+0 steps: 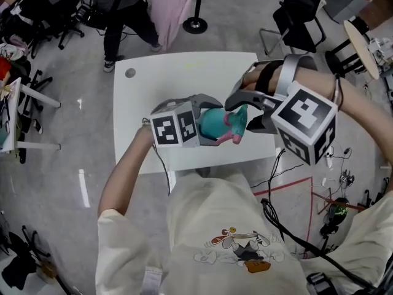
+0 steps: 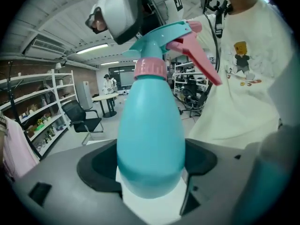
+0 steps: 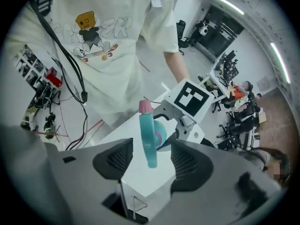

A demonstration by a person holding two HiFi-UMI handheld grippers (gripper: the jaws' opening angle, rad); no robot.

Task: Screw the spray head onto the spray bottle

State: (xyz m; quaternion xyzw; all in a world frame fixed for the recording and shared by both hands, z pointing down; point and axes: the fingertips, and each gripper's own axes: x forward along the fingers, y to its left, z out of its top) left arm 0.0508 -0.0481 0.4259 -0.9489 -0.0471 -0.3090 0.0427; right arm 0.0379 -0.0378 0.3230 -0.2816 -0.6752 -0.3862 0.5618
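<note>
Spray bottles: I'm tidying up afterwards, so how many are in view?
1. The bottle is clamped in the left tool, above the table. No other shows, though the person could hide one.

— What is being held up over the white bench (image 1: pixel 184 78)?
— A teal spray bottle (image 1: pixel 215 123) is being gripped by the left tool (image 1: pixel 206 123); its spray head (image 1: pixel 236 125) is being flanked by the right tool (image 1: pixel 247 112).
</note>
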